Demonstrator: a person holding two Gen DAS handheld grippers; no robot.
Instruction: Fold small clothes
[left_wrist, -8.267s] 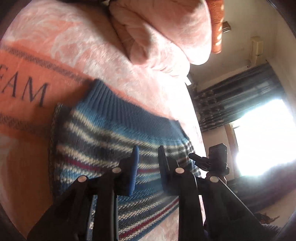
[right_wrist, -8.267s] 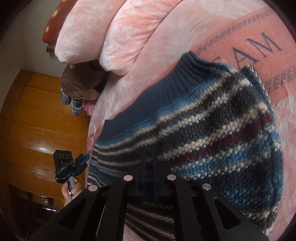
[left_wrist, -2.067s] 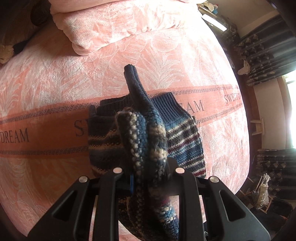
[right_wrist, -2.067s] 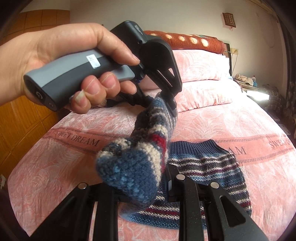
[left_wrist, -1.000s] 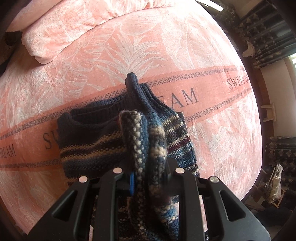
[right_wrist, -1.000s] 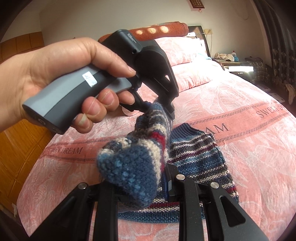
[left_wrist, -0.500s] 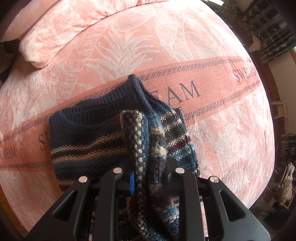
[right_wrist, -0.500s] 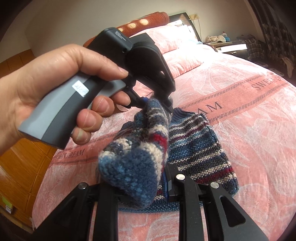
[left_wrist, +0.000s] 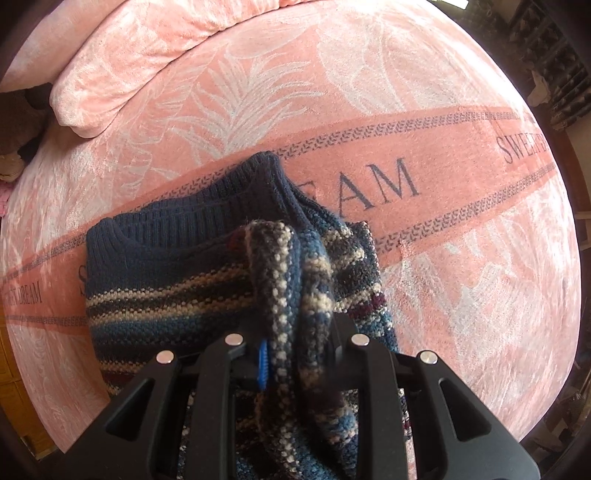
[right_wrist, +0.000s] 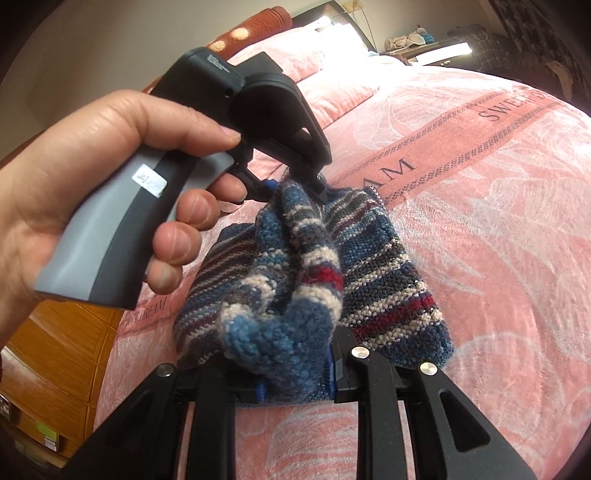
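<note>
Pink leaf-patterned bed blanket (left_wrist: 461, 280) under a striped blue knitted sweater (left_wrist: 166, 266).
Left tool (left_wrist: 295, 354) and right tool (right_wrist: 295, 373) each clamp its raised fold; wooden cabinet (right_wrist: 55, 354) at 8 o'clock.

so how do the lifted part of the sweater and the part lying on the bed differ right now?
The lifted part is bunched into a thick ridge; the flat part lies spread on the blanket. The lifted part is clamped at both ends, by the left hand-held gripper and the right hand-held gripper; the flat part is held by neither. The flat part shows the plain navy ribbed band; the lifted part shows only stripes. Both are the same striped knit.
</note>
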